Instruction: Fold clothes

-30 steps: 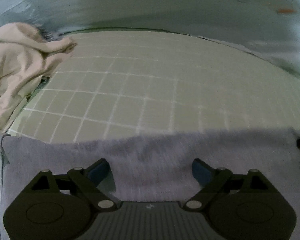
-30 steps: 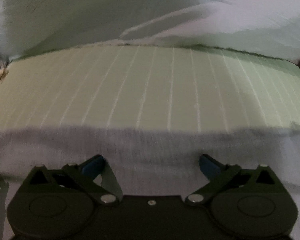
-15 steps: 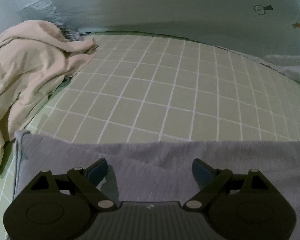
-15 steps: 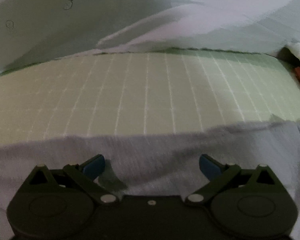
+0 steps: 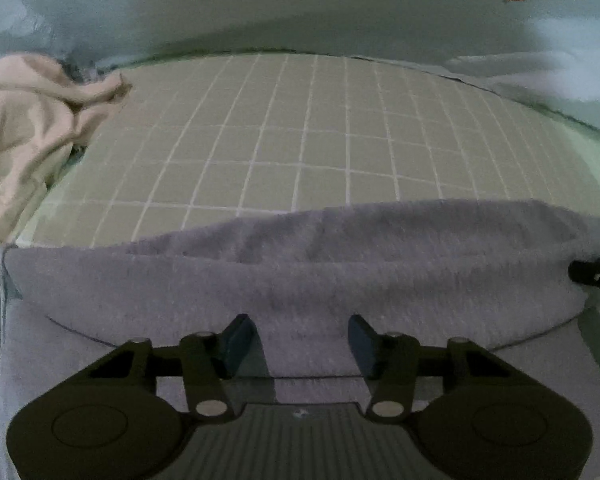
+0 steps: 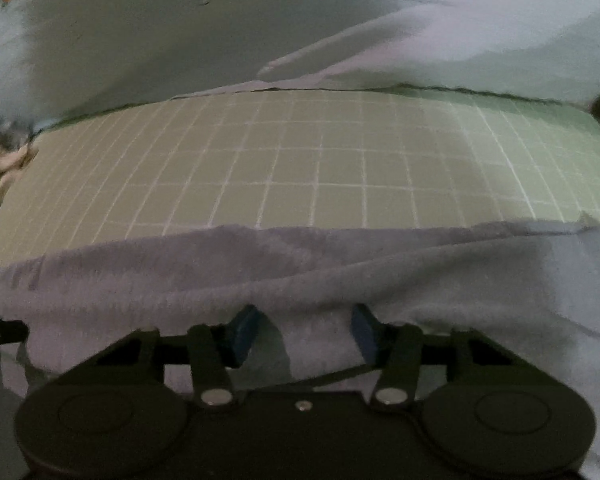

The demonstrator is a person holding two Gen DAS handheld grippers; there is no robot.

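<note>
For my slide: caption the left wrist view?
Open left gripper over a grey cloth on a grid mat.

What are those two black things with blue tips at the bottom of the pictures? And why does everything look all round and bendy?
Each black thing is a pincher tool that a person holds, one in each hand. A little camera sits on each tool and looks forward between its two blue fingertips, so one picture comes from the left gripper and the other from the right gripper. The lens sees very wide, which bends straight lines. Both tools hover over a grey cloth that lies on a green mat with white squares. Their fingers stand apart with cloth between them, not pinched shut. A crumpled pinkish garment waits at the left. The small dark piece at the right edge of the left picture looks like the other tool.
</note>
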